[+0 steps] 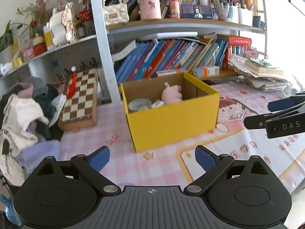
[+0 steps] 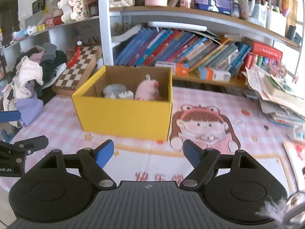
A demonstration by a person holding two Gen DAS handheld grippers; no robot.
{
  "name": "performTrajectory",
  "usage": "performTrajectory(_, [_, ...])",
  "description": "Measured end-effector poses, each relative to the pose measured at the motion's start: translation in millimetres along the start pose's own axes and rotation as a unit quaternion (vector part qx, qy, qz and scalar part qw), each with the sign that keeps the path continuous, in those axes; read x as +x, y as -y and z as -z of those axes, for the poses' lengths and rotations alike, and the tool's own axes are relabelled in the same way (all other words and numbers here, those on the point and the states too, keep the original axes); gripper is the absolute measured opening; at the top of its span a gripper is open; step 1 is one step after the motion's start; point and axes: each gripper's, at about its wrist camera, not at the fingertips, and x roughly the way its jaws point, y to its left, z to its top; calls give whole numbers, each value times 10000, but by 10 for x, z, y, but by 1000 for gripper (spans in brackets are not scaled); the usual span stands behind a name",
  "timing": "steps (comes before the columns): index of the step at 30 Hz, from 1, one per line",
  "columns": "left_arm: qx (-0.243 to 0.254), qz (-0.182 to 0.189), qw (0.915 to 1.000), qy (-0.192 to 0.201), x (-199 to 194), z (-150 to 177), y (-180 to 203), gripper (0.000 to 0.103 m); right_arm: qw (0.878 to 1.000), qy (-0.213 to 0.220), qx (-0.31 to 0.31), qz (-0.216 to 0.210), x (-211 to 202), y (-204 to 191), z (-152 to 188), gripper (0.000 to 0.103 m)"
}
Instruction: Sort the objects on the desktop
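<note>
A yellow cardboard box stands open on the pink checked desk mat. Inside it are a pink plush toy, a round white tape roll and a white plug. My left gripper is open and empty, held in front of the box. My right gripper is open and empty, also in front of the box. The right gripper shows in the left wrist view at the right edge. Part of the left gripper shows in the right wrist view at the left edge.
A chessboard box and a pile of clothes lie left of the yellow box. Shelves of books stand behind it. A stack of papers and books lies at the right.
</note>
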Motion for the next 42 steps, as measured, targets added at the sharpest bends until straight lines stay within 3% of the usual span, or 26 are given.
performTrajectory(18, [77,-78,9994,-316,-159,399,102,98,9988,-389,244,180,-202,-248,651,86])
performTrajectory(25, [-16,141,9991,-392,-185,488,168,98,9988,-456,52,174,-198,-321,694,87])
performTrajectory(32, [-135,129,9988,-455,-180,513,144,98,9986,-499,17,177,-190,-319,691,88])
performTrajectory(42, [-171,2,9984,-545,-184,539,157,103,9977,-656,-21,145,-162,-341,733,100])
